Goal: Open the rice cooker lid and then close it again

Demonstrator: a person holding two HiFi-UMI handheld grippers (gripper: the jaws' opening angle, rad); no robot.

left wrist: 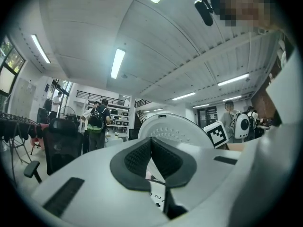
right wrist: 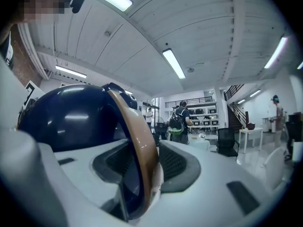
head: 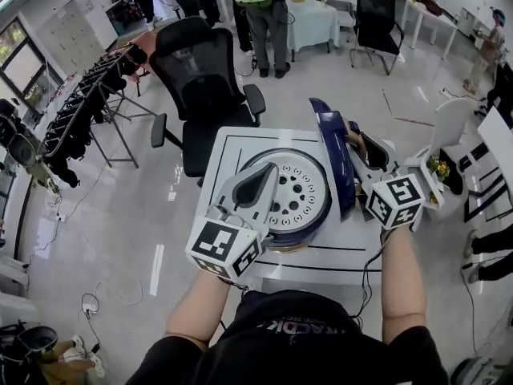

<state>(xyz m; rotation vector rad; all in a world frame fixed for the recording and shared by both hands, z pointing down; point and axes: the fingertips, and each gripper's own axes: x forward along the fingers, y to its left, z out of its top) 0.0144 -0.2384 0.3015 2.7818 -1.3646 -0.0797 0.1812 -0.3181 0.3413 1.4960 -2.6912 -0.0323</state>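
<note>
The rice cooker point(head: 314, 229) stands on a white table point(head: 232, 147) with its dark blue lid point(head: 327, 155) raised, and the lid's pale perforated inner plate point(head: 295, 195) faces left. My right gripper point(head: 358, 148) reaches in from the right. In the right gripper view the lid's gold-trimmed rim point(right wrist: 138, 131) sits pinched between my right gripper's point(right wrist: 142, 161) dark pads. My left gripper point(head: 268, 172) hovers over the inner plate, shut and empty. In the left gripper view its pads meet at the left gripper point(left wrist: 151, 149) tips, and the holed inner plate point(left wrist: 173, 129) rises just beyond.
A black office chair point(head: 204, 87) stands just behind the table. A rack hung with dark items point(head: 80, 111) runs along the left. A person point(head: 263, 18) stands at the back by a round table. A small white stand with flowers point(head: 437, 171) is to the right.
</note>
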